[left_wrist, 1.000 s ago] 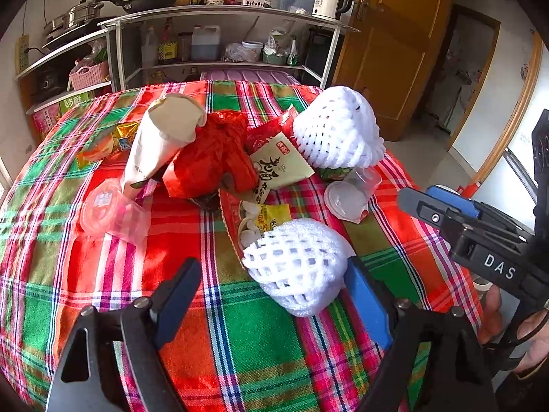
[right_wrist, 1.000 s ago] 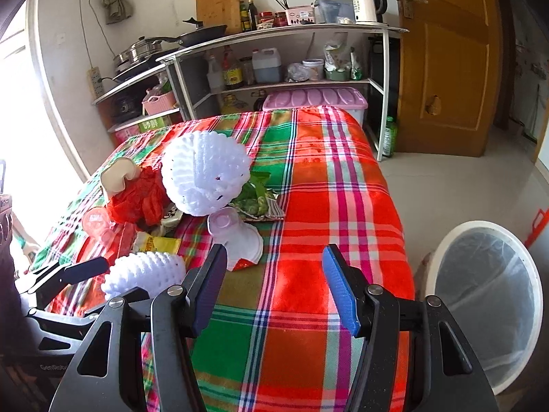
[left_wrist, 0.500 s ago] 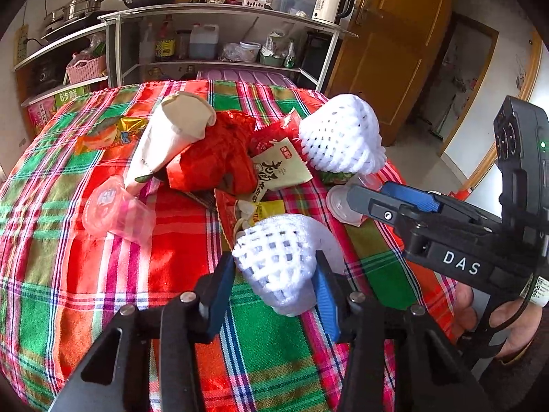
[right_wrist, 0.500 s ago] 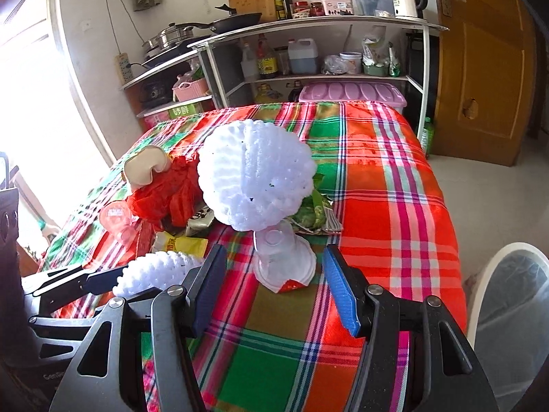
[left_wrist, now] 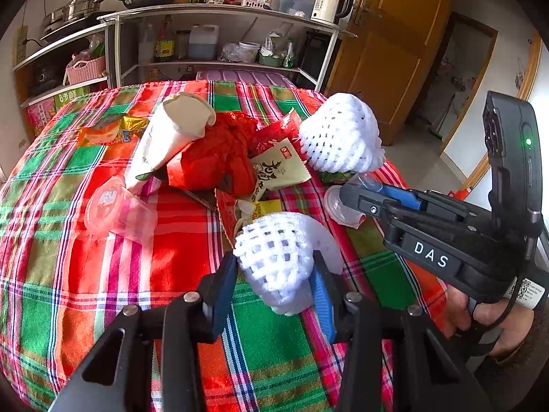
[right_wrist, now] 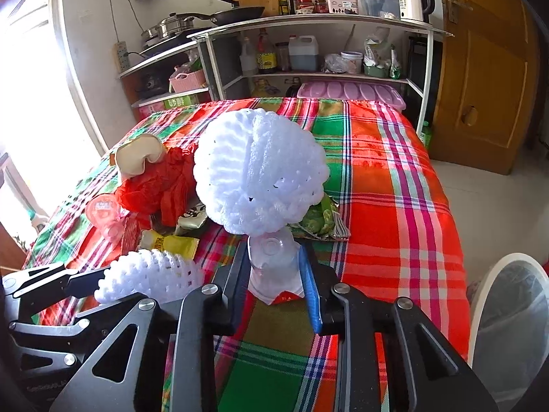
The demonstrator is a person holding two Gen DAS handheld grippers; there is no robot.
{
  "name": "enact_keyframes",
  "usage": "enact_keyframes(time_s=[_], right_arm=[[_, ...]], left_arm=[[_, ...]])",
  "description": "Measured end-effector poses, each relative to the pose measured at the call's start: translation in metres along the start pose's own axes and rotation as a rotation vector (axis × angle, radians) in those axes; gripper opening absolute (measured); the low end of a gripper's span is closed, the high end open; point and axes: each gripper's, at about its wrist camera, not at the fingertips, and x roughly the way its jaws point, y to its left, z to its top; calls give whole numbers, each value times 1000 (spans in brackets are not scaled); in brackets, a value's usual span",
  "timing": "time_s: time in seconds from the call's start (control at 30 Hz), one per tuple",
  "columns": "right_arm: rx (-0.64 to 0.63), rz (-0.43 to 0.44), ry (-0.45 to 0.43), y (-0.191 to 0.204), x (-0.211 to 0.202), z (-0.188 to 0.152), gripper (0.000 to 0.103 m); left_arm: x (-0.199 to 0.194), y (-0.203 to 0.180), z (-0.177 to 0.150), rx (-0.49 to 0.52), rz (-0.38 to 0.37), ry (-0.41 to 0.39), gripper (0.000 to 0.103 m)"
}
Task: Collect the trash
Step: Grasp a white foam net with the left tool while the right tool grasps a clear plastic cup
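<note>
Trash lies heaped on a plaid tablecloth (left_wrist: 103, 274). My left gripper (left_wrist: 274, 271) is shut on a white foam fruit net (left_wrist: 274, 257), which also shows in the right wrist view (right_wrist: 151, 274). My right gripper (right_wrist: 274, 267) is shut on a clear plastic cup (right_wrist: 272, 261), seen in the left wrist view (left_wrist: 339, 206) too. A second, larger foam net (right_wrist: 257, 171) stands just behind the cup. A red plastic bag (left_wrist: 212, 158), a paper cone (left_wrist: 168, 134), snack wrappers (left_wrist: 278, 168) and a pink plastic cup (left_wrist: 120, 213) lie further in.
A white bin with a clear liner (right_wrist: 511, 326) stands on the floor right of the table. Metal shelves (right_wrist: 308, 20) with bottles, pans and a kettle stand behind the table. A wooden door (right_wrist: 487, 68) is at the right.
Both grippers moved forward and closed: the left onto the near foam net, the right onto the clear plastic cup.
</note>
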Motion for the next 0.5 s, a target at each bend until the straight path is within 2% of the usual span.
enact_keyframes(time_s=[0.27, 0.5], right_arm=[[32, 31, -19, 3, -24, -12, 30], [76, -7, -89, -3, -66, -28, 30]], left_arm=[[-9, -7, -2, 28, 0, -12, 42], [-20, -23, -3, 86, -13, -41, 34]])
